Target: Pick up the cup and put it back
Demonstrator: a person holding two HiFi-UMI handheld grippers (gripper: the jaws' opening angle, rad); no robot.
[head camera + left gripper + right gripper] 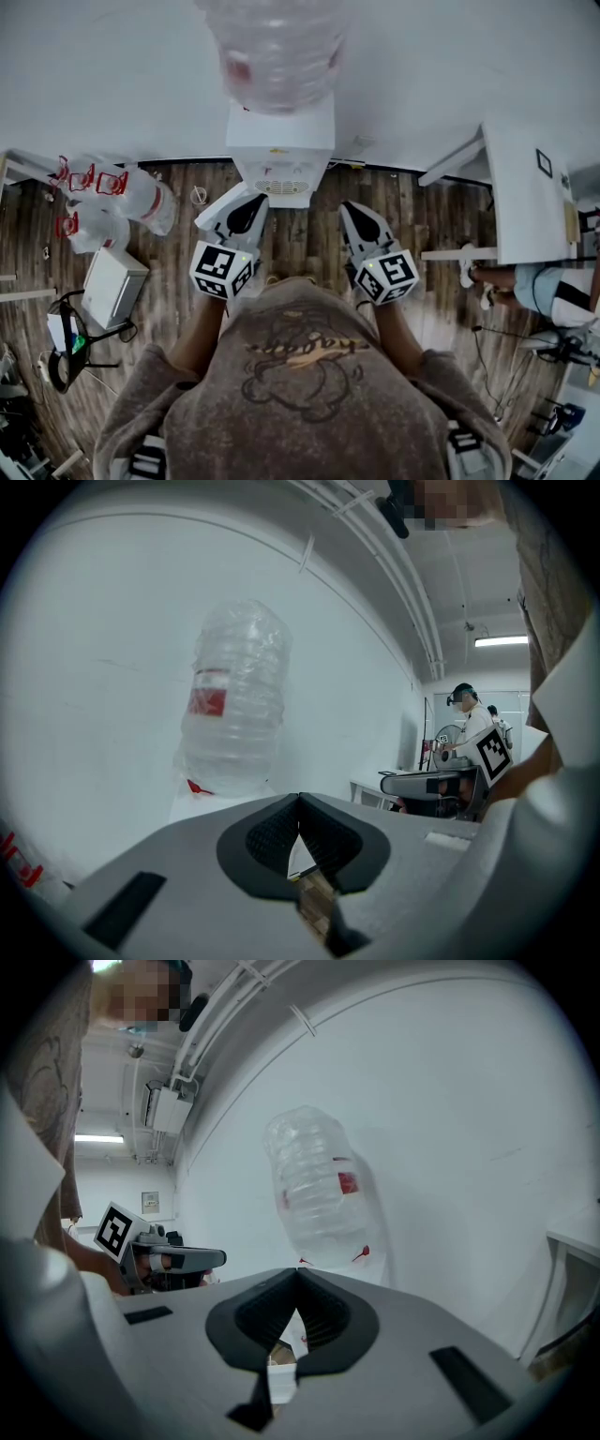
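Observation:
No cup shows clearly in any view. A white water dispenser [281,141] stands against the wall with a large clear bottle [277,52] upside down on top. My left gripper [246,199] and right gripper [359,208] hover side by side just in front of it, pointing at it. In the left gripper view the left gripper [300,803] is shut with its tips together and nothing between them, the bottle [234,705] ahead. The right gripper [298,1279] is shut and empty too. A small white thing [281,1380] shows under its jaws; I cannot tell what it is.
Spare water bottles with red handles [112,197] lie on the wooden floor at the left, beside a white box [112,281] and cables. A white table [530,197] stands at the right with another person [553,286] next to it.

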